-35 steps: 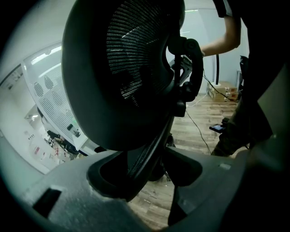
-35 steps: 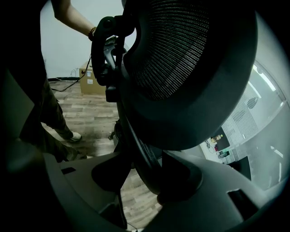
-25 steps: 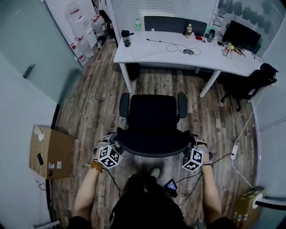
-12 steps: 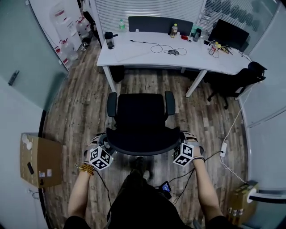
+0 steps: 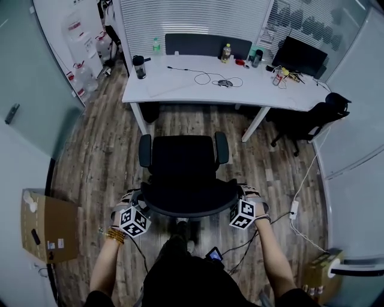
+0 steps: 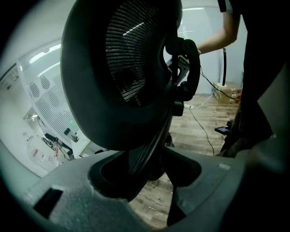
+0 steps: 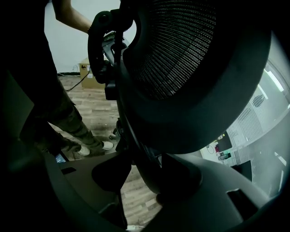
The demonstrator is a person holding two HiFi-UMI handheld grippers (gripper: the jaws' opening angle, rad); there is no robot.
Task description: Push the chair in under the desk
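— What sort of place is this?

— An office. Ahead of the jaws stands a long white surface (image 5: 180,87) carrying a dark monitor (image 5: 300,56), loose cables (image 5: 207,77) and drink bottles (image 5: 226,53), with slatted blinds (image 5: 180,18) behind it.

— Anything else?

— A black mesh office chair (image 5: 183,162) sits right at the jaws. A second chair (image 5: 306,117) stands ahead to their right, a frosted glass wall (image 5: 33,84) to their left, and there is wood-plank floor (image 5: 102,162) below.

Left tongs (image 5: 137,207) closing on backrest (image 5: 183,202); right tongs (image 5: 239,202) gripping.
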